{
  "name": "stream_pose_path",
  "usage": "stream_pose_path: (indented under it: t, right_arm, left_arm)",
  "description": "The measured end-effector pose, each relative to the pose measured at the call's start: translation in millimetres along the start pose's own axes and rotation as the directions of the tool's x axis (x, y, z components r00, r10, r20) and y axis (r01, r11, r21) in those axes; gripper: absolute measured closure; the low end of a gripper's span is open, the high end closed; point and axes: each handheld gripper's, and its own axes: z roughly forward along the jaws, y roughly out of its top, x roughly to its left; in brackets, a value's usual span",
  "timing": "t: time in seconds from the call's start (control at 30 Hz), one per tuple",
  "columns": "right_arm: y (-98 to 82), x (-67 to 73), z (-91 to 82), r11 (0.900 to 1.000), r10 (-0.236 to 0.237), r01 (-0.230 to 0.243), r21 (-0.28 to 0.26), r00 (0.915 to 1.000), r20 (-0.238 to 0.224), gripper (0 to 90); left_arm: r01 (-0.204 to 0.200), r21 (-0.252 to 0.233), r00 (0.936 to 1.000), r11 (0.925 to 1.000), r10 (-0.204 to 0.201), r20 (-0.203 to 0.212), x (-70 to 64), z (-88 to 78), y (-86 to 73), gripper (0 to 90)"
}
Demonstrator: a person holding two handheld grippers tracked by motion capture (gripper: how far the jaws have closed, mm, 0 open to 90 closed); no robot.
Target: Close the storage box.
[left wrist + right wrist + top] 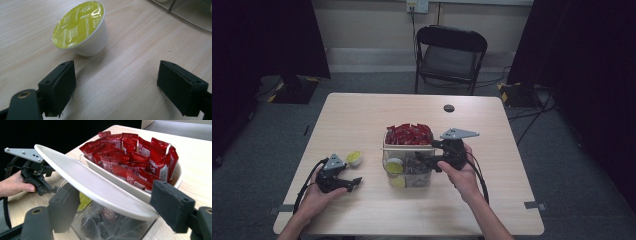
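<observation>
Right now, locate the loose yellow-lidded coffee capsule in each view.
High view: coffee capsule on the table, left of the clear organizer, just ahead of the left gripper.
Left gripper view: upper left, tipped on its side beyond the open jaws.
Right gripper view: not identifiable.
Shared landmark: the organizer.

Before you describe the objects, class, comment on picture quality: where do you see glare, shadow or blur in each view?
Left gripper view: glare streaks the capsule's yellow-green foil lid, and it casts a soft shadow on the table. Right gripper view: the near jaws look soft, the red packets sharper. High view: dark at both sides, tabletop evenly lit.
</observation>
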Motion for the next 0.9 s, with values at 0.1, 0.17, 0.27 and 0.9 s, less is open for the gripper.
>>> stream_pose_path:
  t: [0.1, 0.17, 0.27, 0.9]
  right_arm:
    - [-2.8, 1.9, -2.3, 1.0, -0.001, 0.001, 0.004, 1.0, 0.007, 21.7]
    - [-4.0, 2.8, -3.6, 1.0, -0.003, 0.003, 0.004, 0.9999, 0.012, 20.9]
    - [-5.9, 3.8, -5.3, 1.0, 0.003, -0.003, 0.009, 0.9992, 0.04, 15.1]
    - [-42.8, -0.6, -8.4, 0.998, 0.011, -0.013, 0.064, 0.9994, 0.034, 14.9]
  left_arm:
    - [0.0, 0.0, 1.0, 1.0, 0.0, 0.0, 0.0, 0.0, 0.0, 15.0]
    - [0.0, 0.0, 1.0, 1.0, 0.0, 0.0, 0.0, 0.0, 0.0, 15.0]
    - [0.0, 0.0, 1.0, 1.0, 0.0, 0.0, 0.0, 0.0, 0.0, 15.0]
    - [0.0, 0.0, 1.0, 1.0, 0.0, 0.0, 0.1, 0.0, 0.0, 15.0]
